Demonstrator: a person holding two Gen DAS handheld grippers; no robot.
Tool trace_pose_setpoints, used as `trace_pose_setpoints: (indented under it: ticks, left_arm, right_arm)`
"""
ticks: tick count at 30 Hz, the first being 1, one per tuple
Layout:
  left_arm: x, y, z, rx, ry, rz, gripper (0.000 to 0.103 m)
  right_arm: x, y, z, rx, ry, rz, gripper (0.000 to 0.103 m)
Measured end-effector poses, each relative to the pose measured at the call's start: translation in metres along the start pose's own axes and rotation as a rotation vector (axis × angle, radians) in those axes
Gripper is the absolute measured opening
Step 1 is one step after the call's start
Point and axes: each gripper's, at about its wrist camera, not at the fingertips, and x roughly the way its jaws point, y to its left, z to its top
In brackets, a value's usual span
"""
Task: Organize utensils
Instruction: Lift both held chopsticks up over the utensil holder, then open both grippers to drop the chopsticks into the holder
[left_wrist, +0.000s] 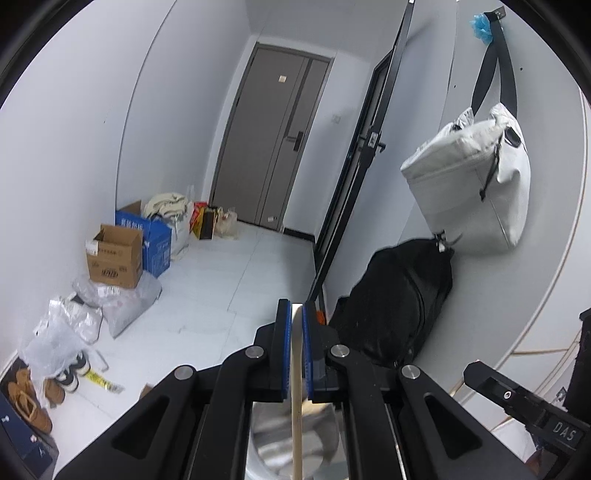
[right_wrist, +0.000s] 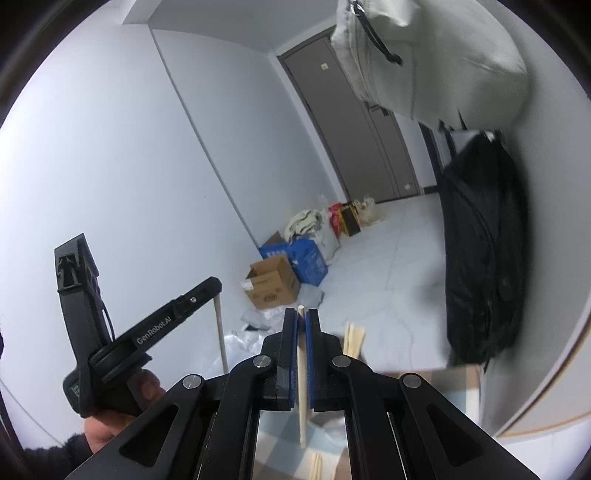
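Observation:
My left gripper (left_wrist: 296, 314) is shut on a pale wooden utensil handle (left_wrist: 296, 387) that runs down between the blue pads toward a shiny metal container (left_wrist: 295, 439) below. My right gripper (right_wrist: 302, 319) is shut on a thin wooden chopstick (right_wrist: 302, 369), its tip poking just above the pads. More pale wooden sticks (right_wrist: 354, 339) lie just right of the right fingers and others show below (right_wrist: 317, 465). The left gripper's body (right_wrist: 122, 332) appears at the left of the right wrist view, with its wooden handle (right_wrist: 219, 332) hanging under it.
Both views face a hallway with a grey door (left_wrist: 280, 147). Cardboard (left_wrist: 116, 256) and blue boxes (left_wrist: 157, 240) and plastic bags (left_wrist: 92, 314) sit along the left wall. A black bag (left_wrist: 399, 302) and a hanging white bag (left_wrist: 476, 184) are on the right.

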Motion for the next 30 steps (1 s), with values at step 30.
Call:
trace_pose_setpoints:
  ticks: [30]
  left_arm:
    - [0.094,0.026,0.008,0.046,-0.123,0.025,0.002]
  right_arm:
    - [0.106,-0.018,0.041,0.001,0.013,-0.039,0.003]
